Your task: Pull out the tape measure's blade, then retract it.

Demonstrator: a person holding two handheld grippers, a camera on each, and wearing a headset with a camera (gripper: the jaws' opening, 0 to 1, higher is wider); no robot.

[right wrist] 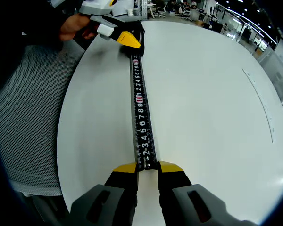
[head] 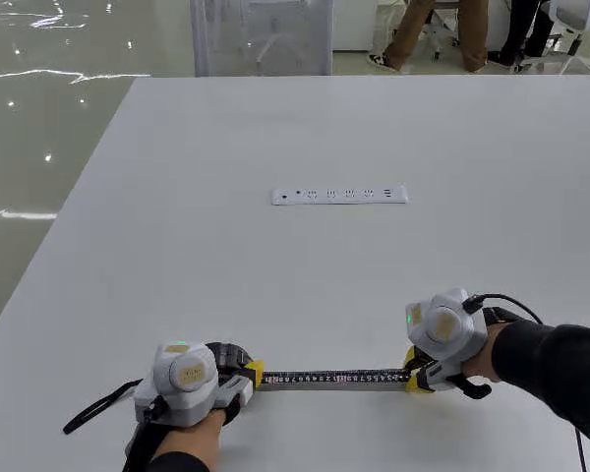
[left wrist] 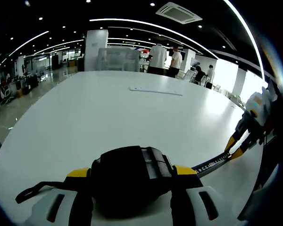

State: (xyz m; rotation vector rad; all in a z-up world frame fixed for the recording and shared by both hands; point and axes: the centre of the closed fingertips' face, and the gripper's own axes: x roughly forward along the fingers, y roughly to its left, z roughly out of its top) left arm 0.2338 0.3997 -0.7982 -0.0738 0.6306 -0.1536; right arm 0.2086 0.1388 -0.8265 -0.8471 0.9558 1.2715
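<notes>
Yellow fingertips (right wrist: pixel 126 167) of my right gripper (right wrist: pixel 148 166) are closed to a narrow gap on the free end of the blade (right wrist: pixel 140 113), and the dark strip passes between them just past its first marks. Digits 2 to 9 read clearly along the blade in the right gripper view. After them comes a red-marked figure, then finer numbers too small to make out. My right hand (head: pixel 484 360), in a dark sleeve (head: pixel 560 369), holds that gripper low over the white table (head: pixel 305 275) near its front edge, jaws pointing toward my left.

At the other end, my left gripper (left wrist: pixel 132 170) clamps the black tape measure (left wrist: pixel 132 181) between its yellow-tipped fingers (left wrist: pixel 184 170). The tape measure fills the gap between them, down at the tabletop. The blade leaves the tape measure on its right side and runs straight and low along the table to the right gripper. My left hand (head: pixel 189 441) grips from the bottom of the head view, wrist level. A black strap (head: pixel 96 409) trails from the tape measure across the table to my left.

In the head view the two grippers sit well apart, with the blade stretched between them, parallel to the table's near edge. No brand name on the tape measure can be read. A white power strip (head: pixel 339 195) lies flat near the table's middle, well beyond the blade. A grey mesh chair (right wrist: pixel 33 122) stands at the table edge beside my left hand, and people (head: pixel 442 29) stand past the far end.
</notes>
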